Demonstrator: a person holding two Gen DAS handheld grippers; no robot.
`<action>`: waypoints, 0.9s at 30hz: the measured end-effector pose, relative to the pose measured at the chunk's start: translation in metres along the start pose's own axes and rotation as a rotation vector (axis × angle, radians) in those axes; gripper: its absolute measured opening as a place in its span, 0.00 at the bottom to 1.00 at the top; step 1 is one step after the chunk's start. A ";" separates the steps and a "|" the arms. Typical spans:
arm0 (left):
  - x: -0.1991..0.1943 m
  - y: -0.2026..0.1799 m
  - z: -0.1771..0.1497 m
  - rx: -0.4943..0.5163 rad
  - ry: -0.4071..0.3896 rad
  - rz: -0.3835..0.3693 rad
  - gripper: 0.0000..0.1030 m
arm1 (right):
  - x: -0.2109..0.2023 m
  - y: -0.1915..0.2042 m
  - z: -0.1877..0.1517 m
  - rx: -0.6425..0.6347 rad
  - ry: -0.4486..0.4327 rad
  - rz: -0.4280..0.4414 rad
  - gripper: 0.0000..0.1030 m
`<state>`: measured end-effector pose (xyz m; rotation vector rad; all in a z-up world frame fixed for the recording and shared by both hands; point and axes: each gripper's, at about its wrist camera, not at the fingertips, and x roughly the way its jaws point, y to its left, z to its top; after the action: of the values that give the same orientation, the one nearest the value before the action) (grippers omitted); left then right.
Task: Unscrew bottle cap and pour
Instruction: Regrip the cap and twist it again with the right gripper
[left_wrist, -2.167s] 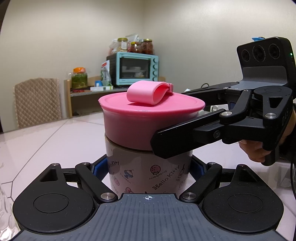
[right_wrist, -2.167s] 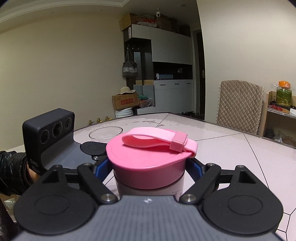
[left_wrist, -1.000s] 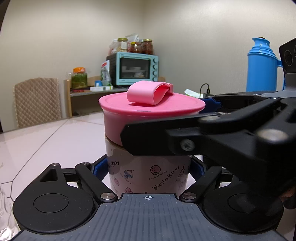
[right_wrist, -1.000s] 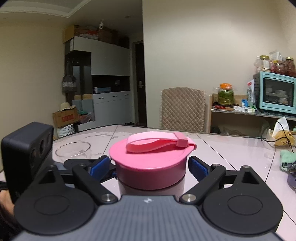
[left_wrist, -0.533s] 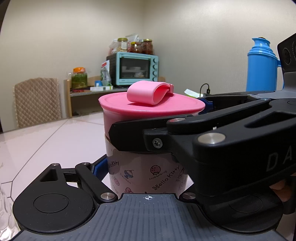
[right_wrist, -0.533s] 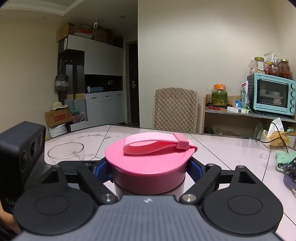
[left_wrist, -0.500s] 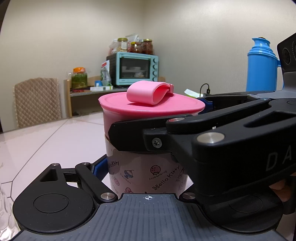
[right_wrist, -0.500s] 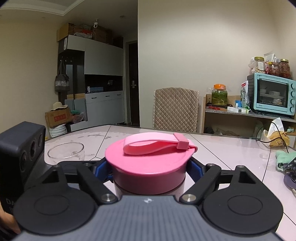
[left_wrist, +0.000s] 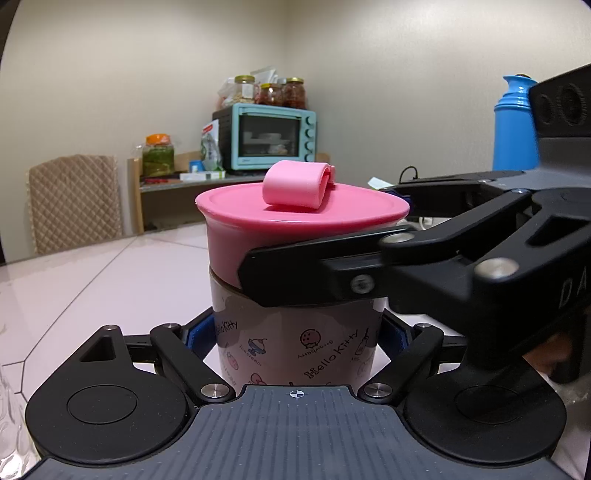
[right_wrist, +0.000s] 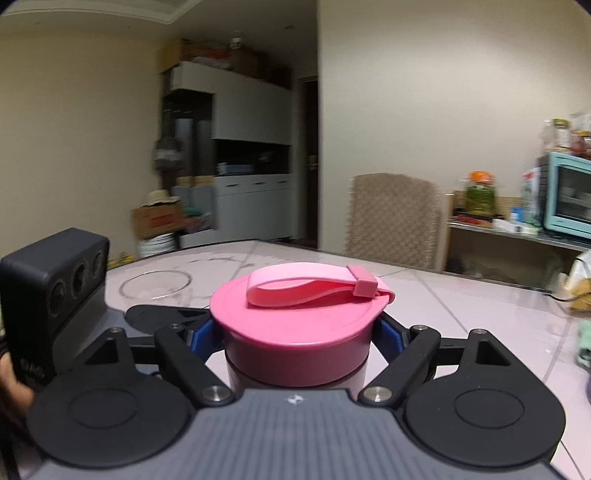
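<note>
Pink cap (right_wrist: 295, 325) seated on bottle (left_wrist: 295, 343), unscrewing under way; left gripper (left_wrist: 295, 332) clamping bottle, right gripper (right_wrist: 295, 338) pinching cap; pour into glass bowl (right_wrist: 155, 286) pending.

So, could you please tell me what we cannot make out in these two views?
- Bottle contents: opaque wall, cap on.
- Bottle base: left view, gripper body covers it.
- Glass: right view, blurred; whether empty is unclear.
- Thread progress: cap skirt hides it.
</note>
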<state>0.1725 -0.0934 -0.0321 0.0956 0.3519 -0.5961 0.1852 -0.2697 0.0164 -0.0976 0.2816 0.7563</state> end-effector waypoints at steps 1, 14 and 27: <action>0.000 0.000 0.000 0.000 0.000 0.000 0.87 | 0.000 -0.005 0.001 -0.004 0.006 0.030 0.82; 0.000 0.001 0.000 0.000 0.000 0.000 0.87 | 0.002 -0.042 0.010 -0.056 0.008 0.301 0.83; 0.000 0.001 0.000 0.000 0.000 0.000 0.87 | -0.011 -0.022 0.016 -0.009 -0.006 0.186 0.91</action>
<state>0.1734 -0.0926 -0.0323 0.0950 0.3516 -0.5964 0.1966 -0.2900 0.0344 -0.0781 0.2842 0.9421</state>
